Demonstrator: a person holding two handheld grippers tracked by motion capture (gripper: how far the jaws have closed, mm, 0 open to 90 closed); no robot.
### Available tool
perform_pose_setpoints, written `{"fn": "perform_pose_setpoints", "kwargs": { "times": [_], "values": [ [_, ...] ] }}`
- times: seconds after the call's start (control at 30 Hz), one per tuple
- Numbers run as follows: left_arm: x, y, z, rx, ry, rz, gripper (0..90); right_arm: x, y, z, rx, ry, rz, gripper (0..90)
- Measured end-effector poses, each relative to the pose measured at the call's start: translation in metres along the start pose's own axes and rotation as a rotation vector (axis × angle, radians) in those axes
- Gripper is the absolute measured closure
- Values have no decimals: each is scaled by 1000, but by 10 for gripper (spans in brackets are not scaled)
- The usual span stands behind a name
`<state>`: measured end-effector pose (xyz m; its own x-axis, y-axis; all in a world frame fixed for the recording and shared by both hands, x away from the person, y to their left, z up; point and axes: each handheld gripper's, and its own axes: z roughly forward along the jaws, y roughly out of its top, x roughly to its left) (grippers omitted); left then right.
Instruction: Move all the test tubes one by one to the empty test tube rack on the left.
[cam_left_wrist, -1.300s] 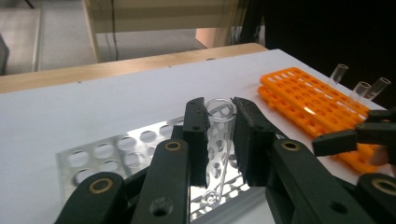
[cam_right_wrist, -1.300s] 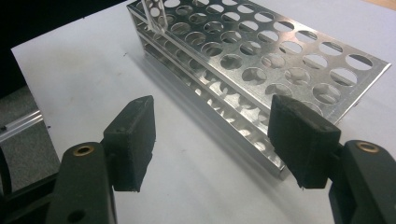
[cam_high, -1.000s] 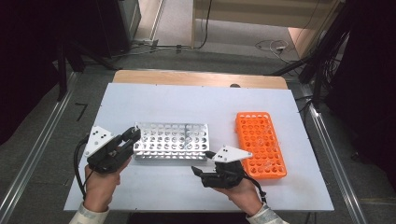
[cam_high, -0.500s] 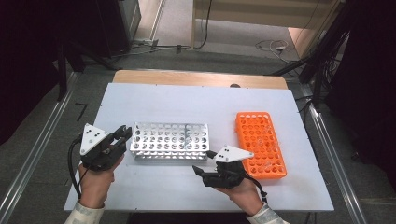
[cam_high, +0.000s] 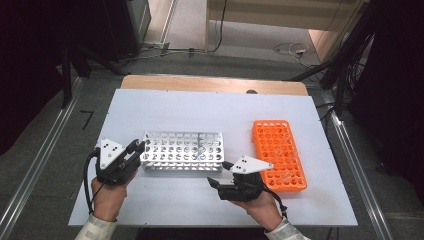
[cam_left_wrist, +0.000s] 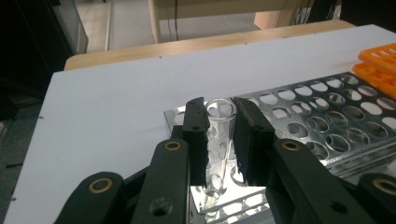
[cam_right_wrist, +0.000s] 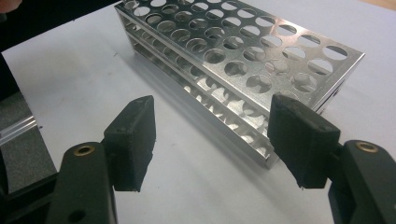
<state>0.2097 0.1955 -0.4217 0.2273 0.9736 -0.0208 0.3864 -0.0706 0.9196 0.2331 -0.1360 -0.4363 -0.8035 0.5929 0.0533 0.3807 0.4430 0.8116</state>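
Between the earlier pictures and this one, the left gripper (cam_high: 136, 149) had drawn back from over the silver rack (cam_high: 182, 151) toward the left of the frame, then come in again to rest at the rack's left end. Its jaws were closed on a clear glass tube (cam_left_wrist: 219, 140), which stood nearly upright between them in the left gripper view, its open mouth level with the jaw tips and just in front of the rack's near corner. That suggested the tube had been lifted free and was being lined up with a hole near that corner; it was not yet seated in the rack.

The left hand (cam_high: 107, 197) came in from the lower left of the high view, with the gripper angled up and to the right so its tips touched or nearly touched the rack's short end. The right gripper (cam_high: 220, 176) had barely moved: it lay low in the middle of the frame, just below the rack's right end, pointing left, held by the right hand (cam_high: 260, 207). Its jaws stood wide apart with nothing between them, as the right gripper view showed, facing the rack's long side.

The orange rack (cam_high: 278, 152) sat at the right of the white table (cam_high: 200, 110), apart from the silver one
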Motion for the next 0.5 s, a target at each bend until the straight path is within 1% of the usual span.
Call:
{"fn": "perform_pose_setpoints", "kwargs": {
  "times": [0.13,0.23,0.5],
  "values": [
    [0,-6,5,19,4,5,749,0,-1,0,2,-1,-1,311],
    [-1,-9,7,32,4,8,750,0,-1,0,5,-2,5,311],
    [-3,-16,13,78,13,24,748,0,-2,1,10,-2,-1,311]
  ]
}}
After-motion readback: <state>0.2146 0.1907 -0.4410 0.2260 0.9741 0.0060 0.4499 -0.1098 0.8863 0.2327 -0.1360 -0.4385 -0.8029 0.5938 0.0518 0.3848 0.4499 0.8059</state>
